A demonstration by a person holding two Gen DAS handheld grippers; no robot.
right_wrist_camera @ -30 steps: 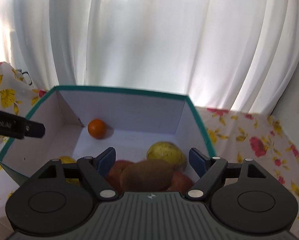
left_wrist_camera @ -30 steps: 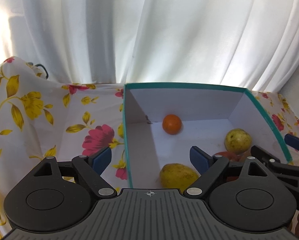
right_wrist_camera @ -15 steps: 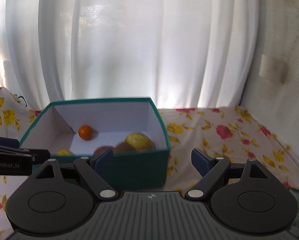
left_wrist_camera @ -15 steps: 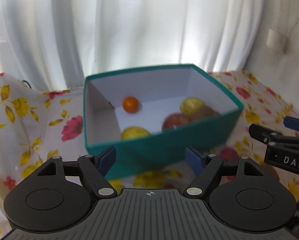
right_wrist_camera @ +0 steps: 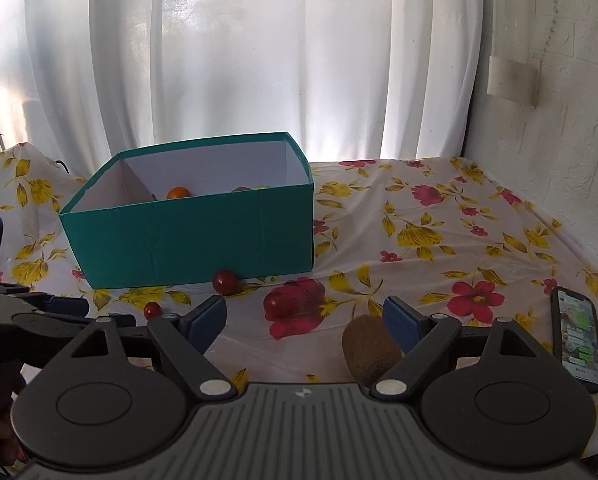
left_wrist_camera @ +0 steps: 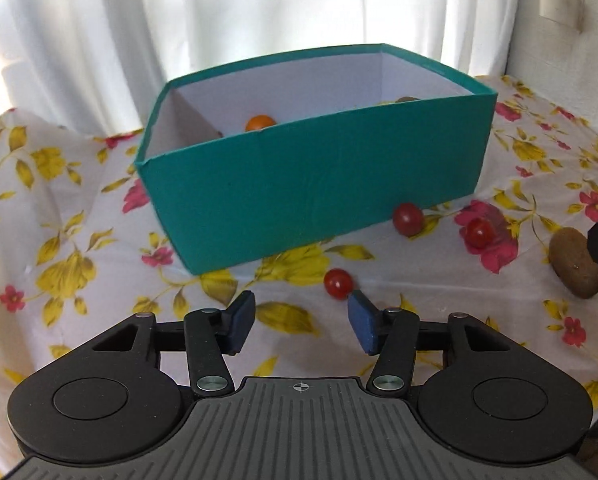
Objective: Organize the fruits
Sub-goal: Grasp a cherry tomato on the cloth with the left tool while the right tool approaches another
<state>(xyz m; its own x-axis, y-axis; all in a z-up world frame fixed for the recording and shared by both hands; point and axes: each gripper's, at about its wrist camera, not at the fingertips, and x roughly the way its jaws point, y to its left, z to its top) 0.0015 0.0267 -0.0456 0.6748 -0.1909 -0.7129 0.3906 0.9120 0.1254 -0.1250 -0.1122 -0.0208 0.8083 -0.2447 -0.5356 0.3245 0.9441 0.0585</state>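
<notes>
A teal box (left_wrist_camera: 315, 184) with a white inside stands on the floral cloth and holds an orange fruit (left_wrist_camera: 260, 123); it also shows in the right wrist view (right_wrist_camera: 191, 236). Three cherry tomatoes lie in front of it: one against the box (left_wrist_camera: 407, 219), one further right (left_wrist_camera: 479, 233), one nearest my left gripper (left_wrist_camera: 338, 283). A brown kiwi (left_wrist_camera: 577, 268) lies at the right. My left gripper (left_wrist_camera: 301, 326) is open and empty, low over the cloth. My right gripper (right_wrist_camera: 305, 322) is open and empty, with the kiwi (right_wrist_camera: 369, 350) by its right finger.
A phone (right_wrist_camera: 578, 338) lies on the cloth at the right. White curtains hang behind the box. A rough white wall (right_wrist_camera: 559, 80) closes the right side. The floral cloth (right_wrist_camera: 439, 216) stretches to the right of the box.
Both grippers have pulled back and down from over the box to low in front of it. The kiwi seen between the right fingers earlier is gone from them; tomatoes and a kiwi came into view.
</notes>
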